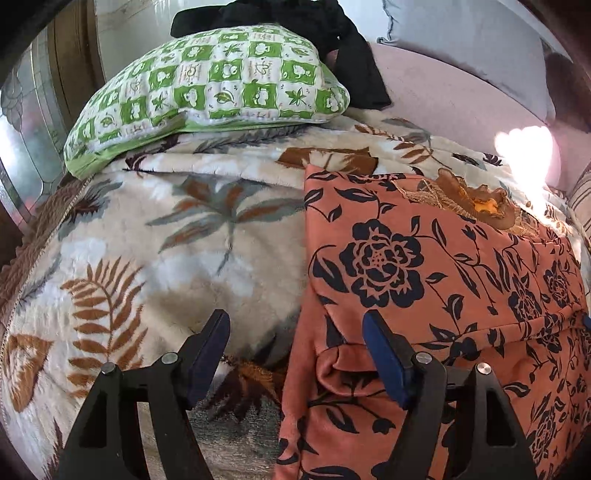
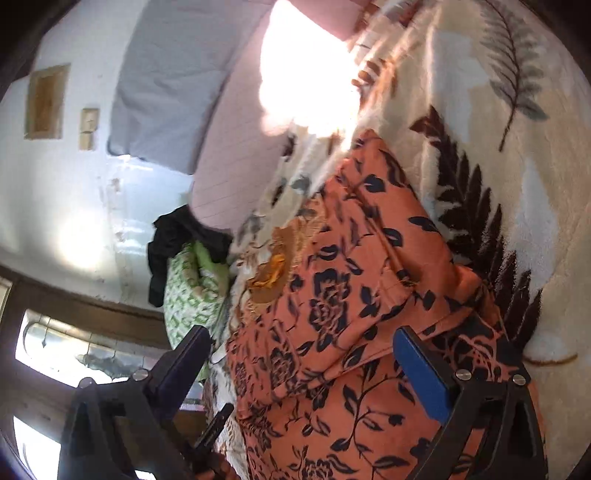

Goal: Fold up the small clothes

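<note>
An orange garment with a black flower print (image 1: pixel 424 266) lies partly folded on a cream leaf-patterned blanket (image 1: pixel 155 240). It has a brown and yellow ruffle trim (image 1: pixel 476 203) near its far end. My left gripper (image 1: pixel 295 325) is open, straddling the garment's left edge, its right finger over the cloth. In the right wrist view the garment (image 2: pixel 351 288) fills the middle, with the ruffle (image 2: pixel 273 273) at its left. My right gripper (image 2: pixel 303 350) is open over the garment and holds nothing. The view is tilted.
A green and white checked pillow (image 1: pixel 221 85) lies at the back left with black cloth (image 1: pixel 332 29) behind it. A pink sheet (image 1: pixel 443 92) and a grey pillow (image 1: pixel 461 33) lie at the back right. A bright sun patch (image 1: pixel 524 147) falls on the bed.
</note>
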Demonstrator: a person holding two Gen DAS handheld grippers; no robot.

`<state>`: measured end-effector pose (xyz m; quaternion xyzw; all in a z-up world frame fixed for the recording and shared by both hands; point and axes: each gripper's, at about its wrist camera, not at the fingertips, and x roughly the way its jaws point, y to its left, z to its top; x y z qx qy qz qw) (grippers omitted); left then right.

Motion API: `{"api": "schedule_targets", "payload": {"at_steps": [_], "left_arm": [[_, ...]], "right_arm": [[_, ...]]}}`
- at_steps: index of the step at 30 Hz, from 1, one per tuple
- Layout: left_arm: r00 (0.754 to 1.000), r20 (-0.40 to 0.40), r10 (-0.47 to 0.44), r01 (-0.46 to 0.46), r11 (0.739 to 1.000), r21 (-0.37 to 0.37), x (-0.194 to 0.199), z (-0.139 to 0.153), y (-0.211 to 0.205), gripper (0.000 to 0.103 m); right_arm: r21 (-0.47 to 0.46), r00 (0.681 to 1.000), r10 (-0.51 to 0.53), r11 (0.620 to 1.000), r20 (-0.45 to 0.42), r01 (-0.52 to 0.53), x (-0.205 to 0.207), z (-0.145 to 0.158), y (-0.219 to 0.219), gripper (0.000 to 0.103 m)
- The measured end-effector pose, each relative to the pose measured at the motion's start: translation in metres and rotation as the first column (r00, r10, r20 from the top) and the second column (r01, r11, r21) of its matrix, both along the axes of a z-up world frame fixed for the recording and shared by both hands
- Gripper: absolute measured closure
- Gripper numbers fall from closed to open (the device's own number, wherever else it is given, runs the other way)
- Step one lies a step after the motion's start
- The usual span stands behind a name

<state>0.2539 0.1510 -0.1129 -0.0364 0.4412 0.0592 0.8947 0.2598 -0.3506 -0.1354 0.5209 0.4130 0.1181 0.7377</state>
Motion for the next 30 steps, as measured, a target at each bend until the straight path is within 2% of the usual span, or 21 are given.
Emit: {"api": "schedule_targets", "payload": {"at_steps": [2, 4, 6, 7, 9, 10, 13, 15, 17, 19, 20, 21, 22, 23, 25, 27, 30], "left_arm": [[1.000, 0.016, -0.002, 0.002, 1.000, -0.029, -0.004, -0.001, 0.005, 0.028], [1.000, -0.005, -0.006, 0.006, 0.999, -0.033, 0.000, -0.008, 0.007, 0.028], [0.999, -0.037, 0.003, -0.004, 0.999, -0.045, 0.002, -0.017, 0.005, 0.028], [0.999, -0.047, 0.005, -0.008, 0.998, -0.055, 0.006, -0.022, 0.005, 0.028], [0.999, -0.047, 0.016, -0.018, 0.998, -0.060, 0.008, -0.024, 0.005, 0.028], [0.999, -0.052, 0.016, -0.020, 0.998, -0.059, 0.009, -0.025, 0.005, 0.028], [0.998, -0.054, 0.019, -0.021, 0.999, -0.043, 0.011, -0.026, 0.004, 0.026], [0.998, -0.055, 0.021, -0.023, 0.999, -0.034, 0.011, -0.026, 0.003, 0.026], [0.997, -0.061, 0.037, -0.039, 0.999, -0.030, 0.012, -0.022, 0.002, 0.026], [0.998, -0.041, 0.051, -0.052, 0.998, -0.025, 0.010, -0.010, 0.001, 0.027], [0.999, -0.008, 0.045, -0.045, 0.999, -0.025, 0.007, 0.000, -0.001, 0.027], [0.999, 0.029, 0.030, -0.030, 0.999, -0.019, 0.004, 0.010, -0.004, 0.027], [0.998, 0.057, 0.014, -0.014, 1.000, -0.001, 0.003, 0.018, -0.008, 0.027], [0.998, 0.069, 0.001, -0.002, 1.000, 0.015, 0.004, 0.023, -0.012, 0.027], [0.997, 0.068, -0.039, 0.038, 0.999, 0.018, 0.010, 0.025, -0.021, 0.027], [0.998, 0.033, -0.055, 0.054, 0.998, 0.027, 0.019, 0.016, -0.026, 0.027], [0.998, -0.037, -0.057, 0.058, 0.997, 0.045, 0.029, -0.007, -0.032, 0.027]], "right_arm": [[-0.002, 0.999, -0.035, 0.999, -0.023, 0.035, 0.004, -0.007, 0.001, 0.020], [-0.032, 0.999, -0.036, 0.999, -0.014, 0.036, 0.009, -0.007, 0.003, 0.024], [-0.078, 0.999, -0.027, 0.997, -0.045, 0.023, 0.017, -0.013, 0.005, 0.024], [-0.094, 0.997, -0.030, 0.995, -0.064, 0.024, 0.021, -0.016, 0.005, 0.032], [-0.156, 0.997, -0.022, 0.988, -0.072, 0.010, 0.025, -0.014, 0.005, 0.072], [-0.187, 0.998, -0.010, 0.982, -0.068, -0.003, 0.026, -0.009, 0.008, 0.096], [-0.336, 0.999, 0.035, 0.942, 0.024, -0.025, 0.018, 0.029, 0.021, 0.097], [-0.420, 0.995, 0.044, 0.908, 0.086, -0.004, 0.005, 0.048, 0.028, 0.097], [-0.476, 0.998, 0.044, 0.879, 0.042, -0.019, 0.001, 0.034, 0.032, 0.095], [-0.449, 0.992, 0.053, 0.888, -0.110, -0.097, 0.011, -0.004, 0.029, 0.086], [-0.404, 0.993, 0.047, 0.911, -0.106, -0.086, 0.009, -0.011, 0.025, 0.086], [-0.384, 0.998, 0.028, 0.922, -0.062, -0.050, 0.002, -0.008, 0.019, 0.085], [-0.395, 0.999, 0.009, 0.918, -0.031, -0.021, -0.004, 0.000, 0.014, 0.078], [-0.415, 1.000, -0.007, 0.910, -0.001, 0.006, -0.010, 0.010, 0.011, 0.058], [-0.454, 0.997, -0.049, 0.888, 0.065, 0.073, -0.020, 0.032, 0.005, 0.030], [-0.454, 0.992, -0.022, 0.888, 0.125, 0.077, -0.021, 0.052, 0.008, 0.030], [-0.375, 0.978, 0.095, 0.927, 0.185, -0.019, 0.000, 0.064, 0.021, 0.030]]}}
